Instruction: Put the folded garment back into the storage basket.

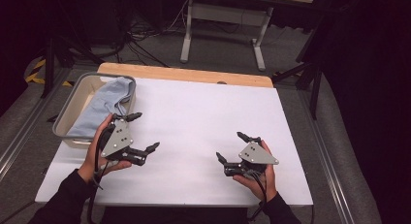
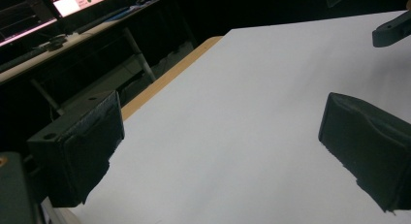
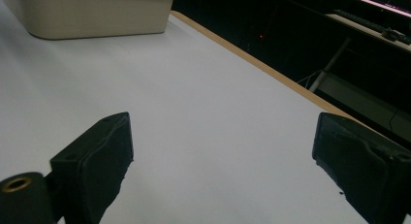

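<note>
High view: the desk (image 1: pixel 194 112) carries a white sheet with a wooden strip along its far edge. A beige bin (image 1: pixel 77 95) sits at the far left corner, and a light blue cloth (image 1: pixel 104 105) lies in it, draped over the rim facing the desk's middle. The left gripper (image 1: pixel 144 132) hovers just beside the bin near the left edge, fingers spread wide, holding nothing; the cloth lies just beyond it. The right gripper (image 1: pixel 231 146) is toward the near right, well apart from the left one, fingers also wide and empty.

Left gripper view: both fingers (image 2: pixel 77 151) stand wide over bare white sheet; the other gripper's fingertip (image 2: pixel 390 32) shows at top right.

Right gripper view: fingers (image 3: pixel 97 161) wide, nothing between them; the bin (image 3: pixel 97 13) stands at the far corner.
</note>
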`<state>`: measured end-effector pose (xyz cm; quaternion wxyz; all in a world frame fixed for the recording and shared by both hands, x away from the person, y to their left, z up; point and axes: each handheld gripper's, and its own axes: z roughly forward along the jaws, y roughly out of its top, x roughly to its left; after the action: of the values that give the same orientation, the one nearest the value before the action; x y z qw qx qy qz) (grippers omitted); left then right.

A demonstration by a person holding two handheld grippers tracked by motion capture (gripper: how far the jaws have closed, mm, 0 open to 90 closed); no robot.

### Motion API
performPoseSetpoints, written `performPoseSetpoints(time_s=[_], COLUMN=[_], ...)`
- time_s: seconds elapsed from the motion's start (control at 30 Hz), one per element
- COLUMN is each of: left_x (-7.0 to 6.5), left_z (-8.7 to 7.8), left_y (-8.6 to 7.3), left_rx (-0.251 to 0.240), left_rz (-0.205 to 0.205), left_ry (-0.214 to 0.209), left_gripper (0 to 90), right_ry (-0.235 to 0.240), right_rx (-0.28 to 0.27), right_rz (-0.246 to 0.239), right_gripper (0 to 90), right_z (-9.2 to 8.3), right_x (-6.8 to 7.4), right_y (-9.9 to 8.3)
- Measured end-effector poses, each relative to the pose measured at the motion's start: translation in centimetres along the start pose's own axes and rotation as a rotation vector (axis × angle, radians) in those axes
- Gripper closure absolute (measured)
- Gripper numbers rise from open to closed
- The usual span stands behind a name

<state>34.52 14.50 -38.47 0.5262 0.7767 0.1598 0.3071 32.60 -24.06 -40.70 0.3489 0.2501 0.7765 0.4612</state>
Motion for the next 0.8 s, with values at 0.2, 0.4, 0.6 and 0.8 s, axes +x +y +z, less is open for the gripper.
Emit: performPoseSetpoints(time_s=[0.2,0.4,0.6,0.8], left_x=[-0.6,-1.0,-1.2,-1.5], left_z=[-0.3,-0.7,-0.8,-0.9], left_y=[-0.6,-1.5,-2.5,-3.6], left_rx=[0.006,-0.002,-0.001,0.028], left_rz=[0.002,-0.013,-0.032,-0.049], left_ry=[0.007,0.001,0.027,0.02], left_gripper=[3.6,4.3,4.9,4.1], right_ry=[-0.003,0.004,0.006,0.014], right_rx=[-0.003,-0.005,-0.004,-0.007], right_rz=[-0.002,-0.007,-0.009,-0.008], right_gripper=[7.7,7.7,7.7,7.7], right_z=[-0.1,-0.1,0.0,0.1], right_x=[0.0,0.1,0.2,0.5], right_y=[-0.1,-0.1,-0.3,-0.5])
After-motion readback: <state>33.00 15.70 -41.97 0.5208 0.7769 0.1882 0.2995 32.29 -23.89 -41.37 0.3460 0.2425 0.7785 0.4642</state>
